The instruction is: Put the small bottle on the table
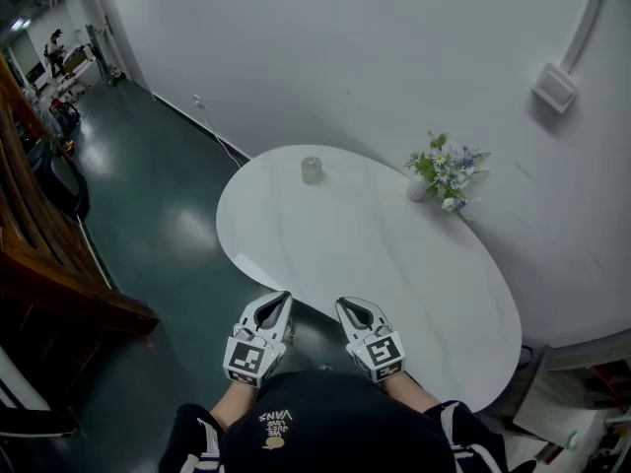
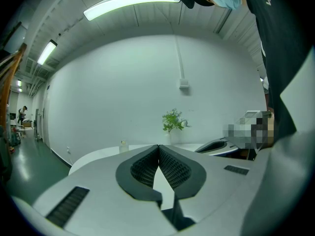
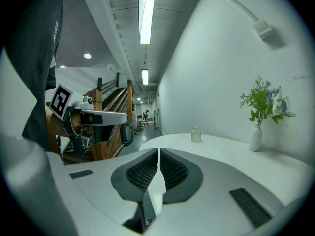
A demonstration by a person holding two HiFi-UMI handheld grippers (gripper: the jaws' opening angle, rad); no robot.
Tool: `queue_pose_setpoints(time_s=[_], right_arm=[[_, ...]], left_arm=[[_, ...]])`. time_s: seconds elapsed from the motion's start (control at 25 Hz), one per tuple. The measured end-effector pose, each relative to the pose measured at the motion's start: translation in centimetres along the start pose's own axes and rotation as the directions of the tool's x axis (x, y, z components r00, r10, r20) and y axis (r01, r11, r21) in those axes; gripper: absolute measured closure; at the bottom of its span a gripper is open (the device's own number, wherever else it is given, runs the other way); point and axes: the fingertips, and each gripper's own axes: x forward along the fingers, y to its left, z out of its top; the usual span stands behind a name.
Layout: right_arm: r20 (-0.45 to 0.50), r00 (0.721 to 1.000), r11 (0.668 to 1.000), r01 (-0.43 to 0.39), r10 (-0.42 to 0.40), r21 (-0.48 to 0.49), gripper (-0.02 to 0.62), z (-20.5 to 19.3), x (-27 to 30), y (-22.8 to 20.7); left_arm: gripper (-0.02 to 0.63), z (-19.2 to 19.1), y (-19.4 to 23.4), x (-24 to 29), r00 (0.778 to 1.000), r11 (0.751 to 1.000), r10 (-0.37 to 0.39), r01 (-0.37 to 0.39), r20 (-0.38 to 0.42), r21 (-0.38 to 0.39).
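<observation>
My left gripper [image 1: 279, 302] and right gripper [image 1: 347, 308] are both closed on nothing, level at the white table's [image 1: 394, 274] near edge; the small bottle [image 1: 312, 169] stands upright at twelve o'clock, well apart; I judge it already placed.

a big, bare industrial hall, more lab or studio than home: a glossy dark green floor [image 1: 168, 225], plain white walls [image 1: 345, 57] with a surface-run conduit [image 1: 592, 18] and junction box [image 1: 555, 87], and long strip lights [image 2: 133, 1] under a ribbed ceiling [image 2: 147, 21]. a timber staircase [image 3: 110, 107] runs along one side, and a person [image 1: 54, 45] stands among equipment far off. a white oval bench [image 1: 394, 264] with a vase of flowers [image 1: 444, 173] stands by the wall.
</observation>
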Motion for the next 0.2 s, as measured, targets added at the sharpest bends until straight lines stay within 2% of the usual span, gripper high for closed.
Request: queue_pose_setpoints(time_s=[0.2], right_arm=[[0.004, 1.000, 1.000, -0.003, 0.003, -0.002, 0.546, 0.19, 0.11, -0.20]], left_arm=[[0.586, -0.10, -0.14, 0.20, 1.000, 1.000, 0.004, -0.004, -0.001, -0.005]])
